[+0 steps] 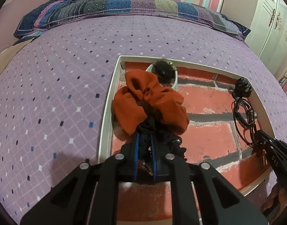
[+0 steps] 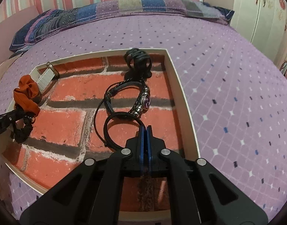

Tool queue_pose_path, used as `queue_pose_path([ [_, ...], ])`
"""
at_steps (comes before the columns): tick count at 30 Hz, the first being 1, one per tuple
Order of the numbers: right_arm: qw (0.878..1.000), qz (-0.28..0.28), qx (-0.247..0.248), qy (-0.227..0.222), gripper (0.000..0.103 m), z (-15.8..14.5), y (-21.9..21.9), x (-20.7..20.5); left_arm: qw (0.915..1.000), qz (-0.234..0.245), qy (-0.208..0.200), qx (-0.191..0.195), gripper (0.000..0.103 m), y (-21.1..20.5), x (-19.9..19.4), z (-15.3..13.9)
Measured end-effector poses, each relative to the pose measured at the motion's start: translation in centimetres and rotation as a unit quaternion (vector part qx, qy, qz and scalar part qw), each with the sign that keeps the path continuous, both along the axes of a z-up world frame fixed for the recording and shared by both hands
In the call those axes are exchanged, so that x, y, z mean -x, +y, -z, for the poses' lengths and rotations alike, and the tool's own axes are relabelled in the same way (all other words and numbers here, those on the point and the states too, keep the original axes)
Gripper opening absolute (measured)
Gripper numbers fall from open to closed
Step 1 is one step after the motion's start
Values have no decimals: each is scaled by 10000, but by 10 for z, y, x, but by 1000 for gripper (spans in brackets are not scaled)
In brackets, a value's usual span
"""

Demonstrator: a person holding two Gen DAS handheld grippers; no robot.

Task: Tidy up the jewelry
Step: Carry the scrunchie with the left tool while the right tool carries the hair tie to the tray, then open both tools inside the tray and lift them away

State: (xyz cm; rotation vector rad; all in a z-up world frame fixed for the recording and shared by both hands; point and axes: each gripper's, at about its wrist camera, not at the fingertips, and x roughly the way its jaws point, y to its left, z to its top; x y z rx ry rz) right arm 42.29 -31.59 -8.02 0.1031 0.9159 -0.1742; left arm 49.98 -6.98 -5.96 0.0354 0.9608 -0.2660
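Resting on purple bedspread (image 1: pixel 59 75), brick-lined tray (image 1: pixel 209 140)

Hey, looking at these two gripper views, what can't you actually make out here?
- Left wrist view: the round dark item at the tray's far end is half hidden by the orange scrunchie.
- Left wrist view: the right gripper is cut off by the edge.
- Right wrist view: whether the right jaws pinch the thin black ring; the fingers cover the contact.

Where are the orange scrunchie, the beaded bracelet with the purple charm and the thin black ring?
orange scrunchie (image 1: pixel 152 101), left wrist view, on its bunched fabric.
beaded bracelet (image 2: pixel 145 101), right wrist view, on the purple charm.
thin black ring (image 2: pixel 106 129), right wrist view, on its left arc.
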Motion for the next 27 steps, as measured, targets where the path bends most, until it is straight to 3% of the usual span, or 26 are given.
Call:
queue_pose_path([
  [2,10000,-39,11,44,10,-2,0,2,10000,36,69,-12,14,1,3,0],
  [3,10000,-74,-11,37,26,-3,0,3,10000,27,75,-45,20,2,5,-1],
  [5,9999,-157,-19,-66,41,-9,-2,9,10000,-25,5,-53,40,5,11,-7],
  [7,9996,-227,-39,-181,49,-18,-5,17,9999,1,-82,79,52,8,18,-14],
  [10,9987,-257,-211,-380,68,-34,-13,32,9994,64,-299,130,59,11,31,-30],
  [11,9983,-280,-257,-444,79,-39,-15,35,9993,97,-335,161,59,12,34,-35],
  [14,9973,-224,-176,-675,93,-56,-21,49,9986,76,-430,285,71,16,43,-50],
  [17,9960,-96,-108,-884,99,-74,-27,66,9972,47,-597,453,72,25,57,-68],
  [27,9909,100,215,-1323,99,-99,-17,141,9931,-120,-1077,458,85,65,123,-99],
])
